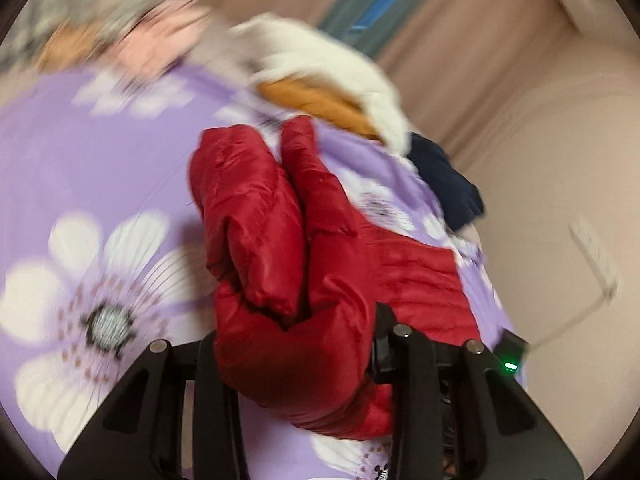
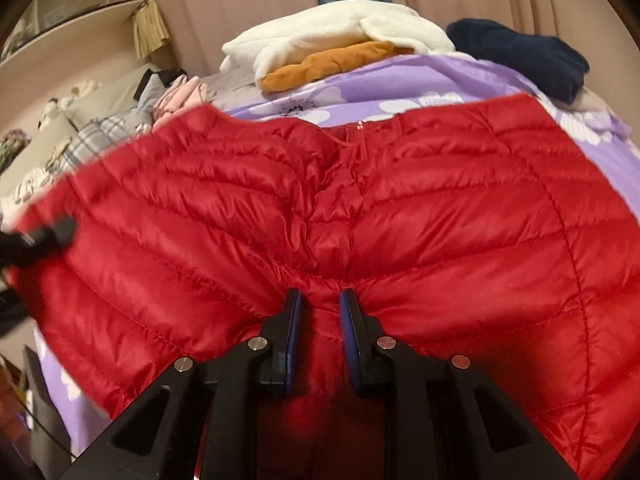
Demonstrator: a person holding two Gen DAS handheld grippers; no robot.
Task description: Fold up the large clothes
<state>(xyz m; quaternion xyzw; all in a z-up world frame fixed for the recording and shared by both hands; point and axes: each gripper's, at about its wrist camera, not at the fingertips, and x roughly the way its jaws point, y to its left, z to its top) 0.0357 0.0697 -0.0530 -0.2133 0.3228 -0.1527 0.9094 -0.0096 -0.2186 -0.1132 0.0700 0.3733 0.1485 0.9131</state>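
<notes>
Tongs status: my left tongs [image 1: 296, 344] and right tongs [image 2: 320, 336] each clamp the red puffer jacket [image 2: 320, 208] over the bed [image 1: 100, 160]. Fold step begins; next, carry both held edges across evenly.

Your left wrist view is smeared by motion blur, so the heap of clothes [image 1: 120, 36] at the top left cannot be told apart. The red puffer jacket [image 1: 288, 264] bunches between your left gripper [image 1: 296, 344] fingers and hides their pads. In your right wrist view, the jacket runs past the right and bottom edges, and the shelf [image 2: 76, 4] contents are too blurred to read.
</notes>
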